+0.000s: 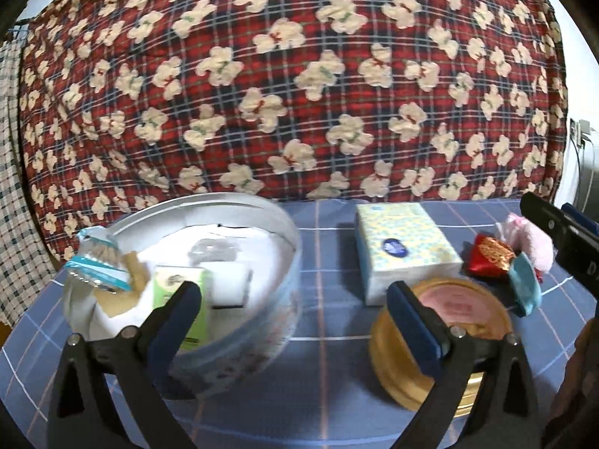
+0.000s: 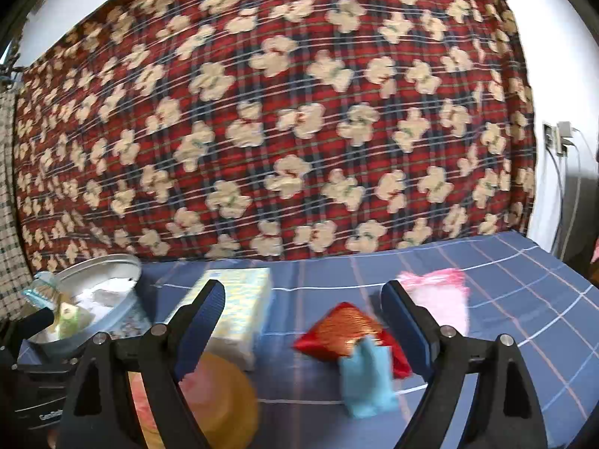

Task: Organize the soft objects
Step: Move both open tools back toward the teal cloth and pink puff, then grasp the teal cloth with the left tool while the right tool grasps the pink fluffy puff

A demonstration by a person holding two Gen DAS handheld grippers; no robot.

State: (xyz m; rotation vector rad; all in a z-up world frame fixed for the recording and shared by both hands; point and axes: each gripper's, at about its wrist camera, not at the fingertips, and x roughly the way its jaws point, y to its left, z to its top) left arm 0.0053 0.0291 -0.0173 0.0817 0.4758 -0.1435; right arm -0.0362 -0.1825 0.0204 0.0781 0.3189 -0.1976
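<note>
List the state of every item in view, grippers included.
left gripper: open, empty.
right gripper: open, empty.
round tin: uncovered, holds packets.
tissue pack: flat on the cloth.
gold lid: flat beside the tin.
red pouch: on the cloth, outside the tin.

A: The gold tin point(image 2: 221, 400) is blurred in the right wrist view, half hidden behind a near finger point(image 2: 202, 321).

B: The blue packet point(image 2: 368, 381) smears too. What lies inside the round tub point(image 1: 262, 299) is hard to tell.
</note>
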